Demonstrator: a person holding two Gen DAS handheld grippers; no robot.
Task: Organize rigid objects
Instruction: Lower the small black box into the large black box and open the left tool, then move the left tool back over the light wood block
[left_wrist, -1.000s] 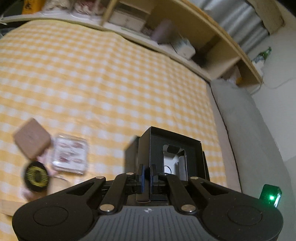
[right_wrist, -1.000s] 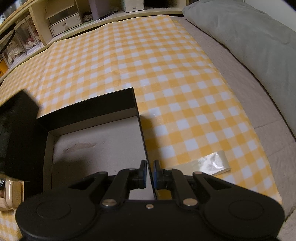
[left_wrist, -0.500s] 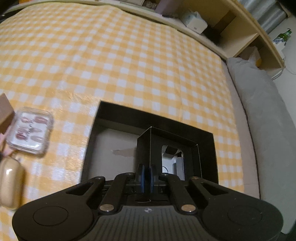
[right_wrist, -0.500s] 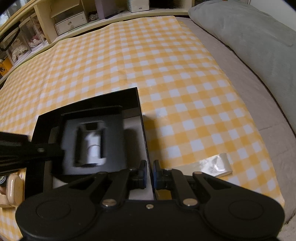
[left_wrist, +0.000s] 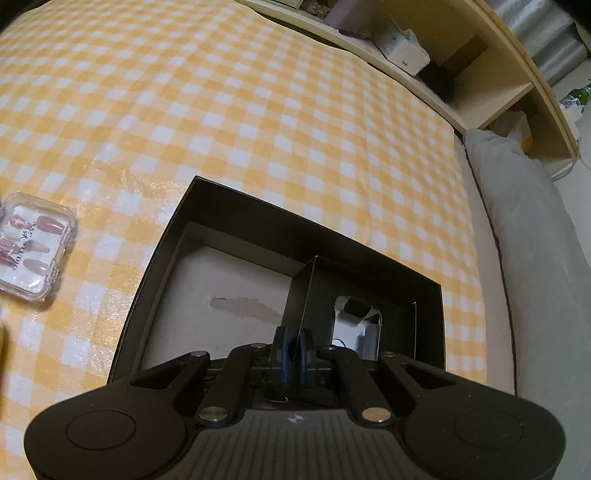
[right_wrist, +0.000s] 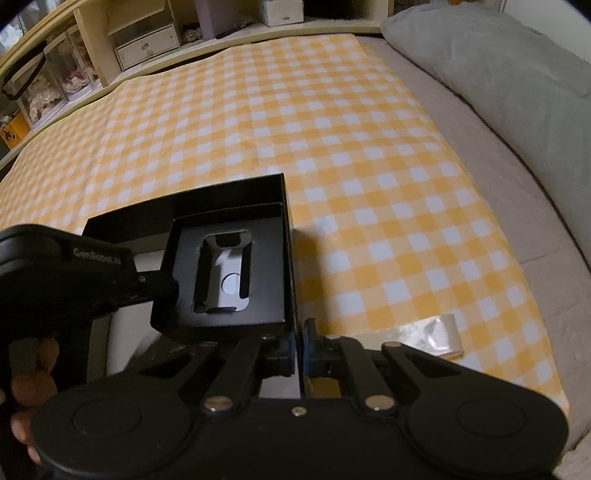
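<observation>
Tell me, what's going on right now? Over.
Left tongs shut on black insert tray, inside big black box. Right tongs shut on box wall. Nail case well aside.

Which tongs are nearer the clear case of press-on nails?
Left. The left tongs, shut on the black insert tray, hang over the black box beside the nail case. The right tongs grip the box's far wall.
</observation>
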